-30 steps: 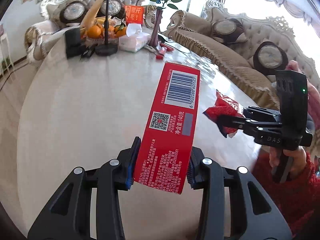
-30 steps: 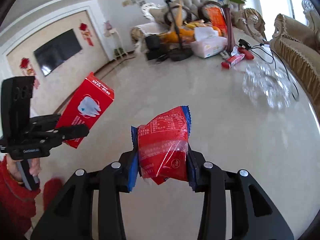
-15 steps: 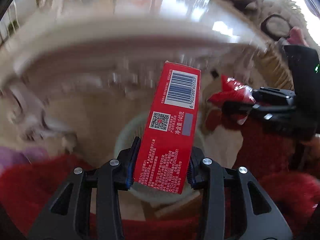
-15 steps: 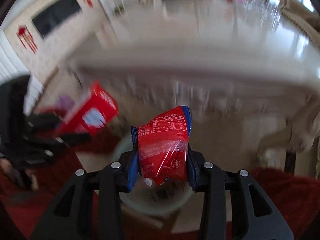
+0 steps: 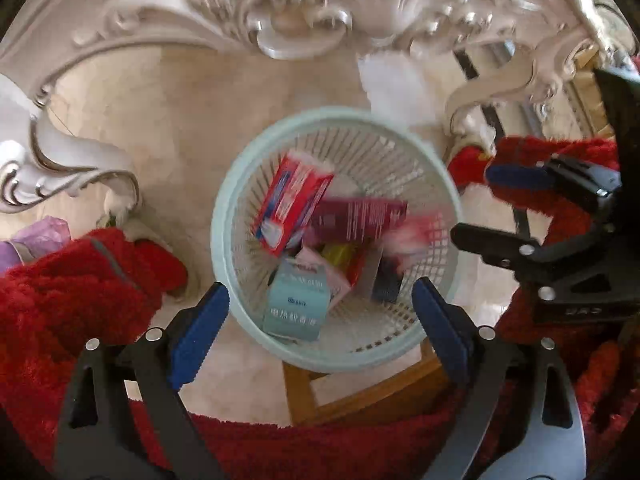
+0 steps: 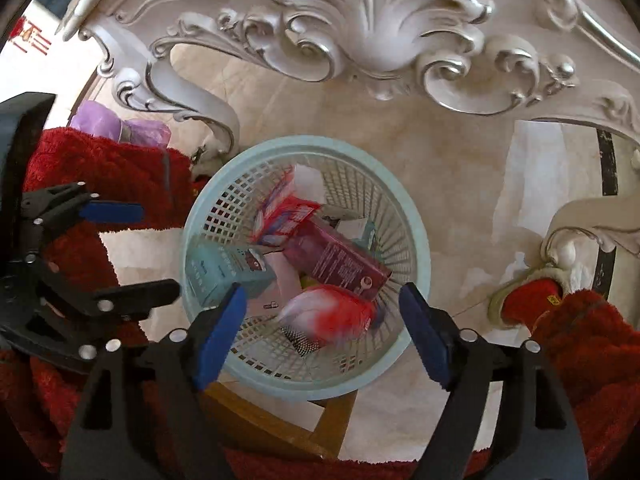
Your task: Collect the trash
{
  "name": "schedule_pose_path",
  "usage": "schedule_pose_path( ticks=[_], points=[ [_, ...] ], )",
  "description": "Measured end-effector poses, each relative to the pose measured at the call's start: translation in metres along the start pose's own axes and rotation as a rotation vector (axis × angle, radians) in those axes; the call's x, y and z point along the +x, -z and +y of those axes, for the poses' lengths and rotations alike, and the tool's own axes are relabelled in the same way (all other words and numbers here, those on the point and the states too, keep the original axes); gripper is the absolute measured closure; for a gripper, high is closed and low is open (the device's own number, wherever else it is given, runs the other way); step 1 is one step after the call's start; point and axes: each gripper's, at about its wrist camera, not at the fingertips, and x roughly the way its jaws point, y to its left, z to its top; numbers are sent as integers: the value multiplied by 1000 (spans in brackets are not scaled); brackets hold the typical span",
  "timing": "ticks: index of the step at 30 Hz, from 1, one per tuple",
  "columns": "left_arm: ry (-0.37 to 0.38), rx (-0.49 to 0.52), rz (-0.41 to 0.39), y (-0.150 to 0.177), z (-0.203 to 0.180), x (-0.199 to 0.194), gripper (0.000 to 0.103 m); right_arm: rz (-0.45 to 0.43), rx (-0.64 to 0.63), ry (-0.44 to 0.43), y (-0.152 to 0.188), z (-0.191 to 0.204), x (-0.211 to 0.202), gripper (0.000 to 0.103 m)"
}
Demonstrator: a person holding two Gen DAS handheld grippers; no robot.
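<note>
Both views look straight down into a pale green slotted basket (image 5: pixel 224 208) (image 6: pixel 418 264). My left gripper (image 5: pixel 320 332) (image 6: pixel 158 250) hangs over it, jaws opening wide, nothing between the blue pads. A red and white box (image 5: pixel 294 204) (image 6: pixel 288 212) lies tilted on other boxes inside. My right gripper (image 6: pixel 320 332) (image 5: pixel 476 204) is opening too, with nothing between its pads. Just below it, inside the basket, a red snack packet (image 6: pixel 332 316) (image 5: pixel 416 232) shows as a blur.
The basket stands on a wooden stool (image 5: pixel 360 392) (image 6: pixel 332 420) on a marble floor. A carved white table edge (image 6: pixel 380 40) and its curled legs (image 5: pixel 60 160) ring the far side. The person's red fluffy clothing (image 5: pixel 80 288) fills both near corners. A purple bag (image 6: pixel 112 124) lies left.
Both grippers dropped from over the tabletop to above the basket and tipped downward. Each has opened: the red box and the red packet have left the jaws and are in the basket.
</note>
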Motion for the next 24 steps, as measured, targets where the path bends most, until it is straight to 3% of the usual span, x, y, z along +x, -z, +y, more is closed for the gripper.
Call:
schedule_pose_path(
  ticks=[2,3,12,15,19,24],
  points=[
    [-85,-4,-72,-1,-2,-21,13,-52,5,31,2,0,-16,9],
    [-109,-7,-95,-2,-4,-29,13,-80,8,43,5,1,-24,7],
    [-125,-92,-314,-15,-20,-113,13,-303,95,67,5,0,-107,8],
    [-122,-131,-381,-16,-24,-137,13,-344,127,81,5,3,-123,8],
    [-172,-147,-481,-16,-35,-170,13,-389,187,106,3,7,-142,8],
    [-180,-157,-538,-13,-46,-193,13,-408,237,122,6,9,-155,8]
  ],
)
